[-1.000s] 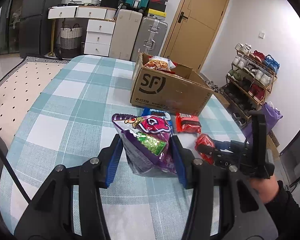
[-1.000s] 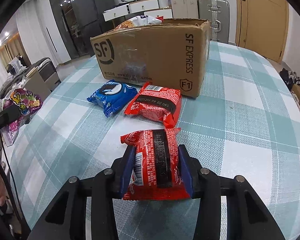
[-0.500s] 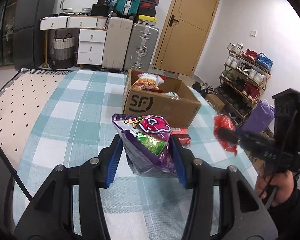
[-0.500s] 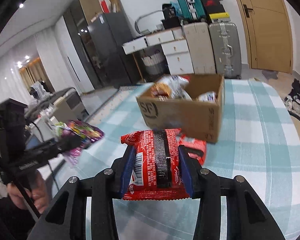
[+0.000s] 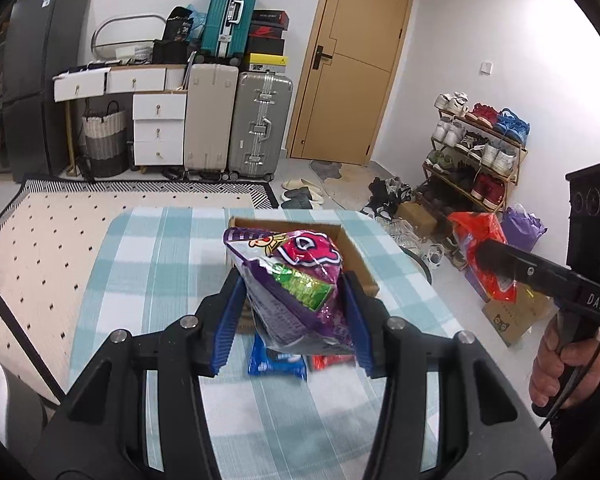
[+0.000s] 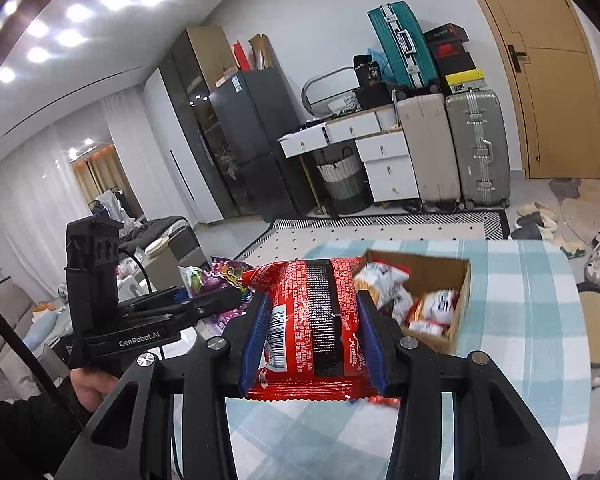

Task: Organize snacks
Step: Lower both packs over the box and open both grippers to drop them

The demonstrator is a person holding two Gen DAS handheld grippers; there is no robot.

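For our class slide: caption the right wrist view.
Right tongs grip a red snack packet above the open cardboard box.

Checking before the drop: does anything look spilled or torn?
Nothing stands out. The purple bag and red pack look intact in shut grippers, and the box sits upright with snacks inside.

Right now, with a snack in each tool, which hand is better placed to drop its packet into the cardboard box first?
Probably the left. Its purple bag hangs directly in front of the box opening. The right tool's red packet sits left of the box in its own view, needing a sideways shift.
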